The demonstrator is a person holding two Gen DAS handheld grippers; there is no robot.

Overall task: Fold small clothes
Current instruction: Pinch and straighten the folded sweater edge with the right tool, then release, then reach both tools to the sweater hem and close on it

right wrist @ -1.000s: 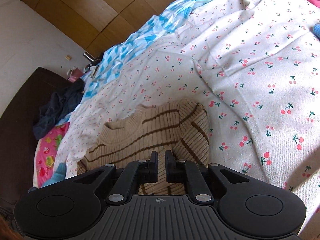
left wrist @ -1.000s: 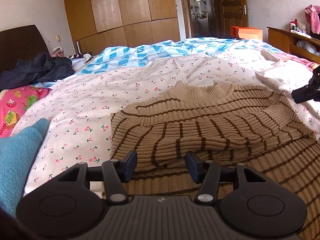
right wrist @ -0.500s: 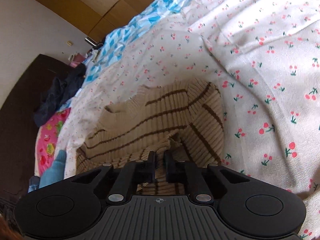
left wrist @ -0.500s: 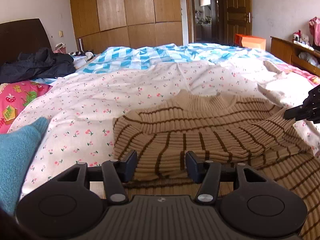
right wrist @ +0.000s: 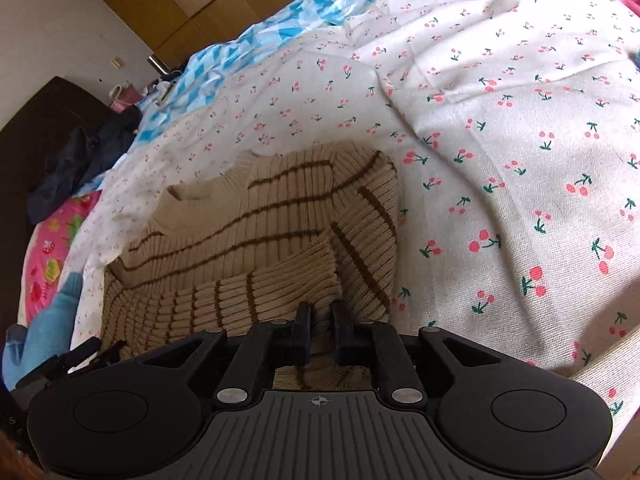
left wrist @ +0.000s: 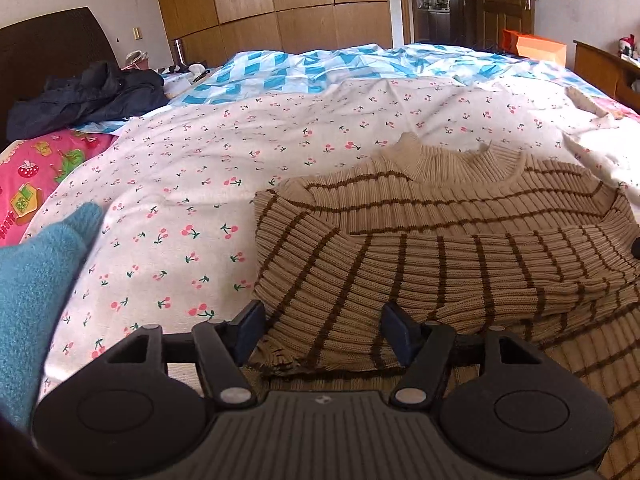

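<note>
A beige sweater with brown stripes lies on the cherry-print bed sheet, collar away from me. One sleeve is folded across its body. My left gripper is at the sweater's near left edge. Its jaws stand wide and are opening, and a ribbed cuff edge lies loose between them. My right gripper is at the sweater's right side. Its jaws are opening by a narrow gap, and its pads still pinch the folded sleeve's end. The left gripper also shows at the right wrist view's lower left.
A blue fleece item lies left of the sweater. Farther off are a pink pillow and dark clothes by the headboard. A blue checked quilt covers the far bed. Wardrobes and a door stand behind.
The right gripper has brought the sleeve end down onto the sweater's right side. The left gripper has shifted, so the sweater sits further right in its view, and its jaws have widened.
</note>
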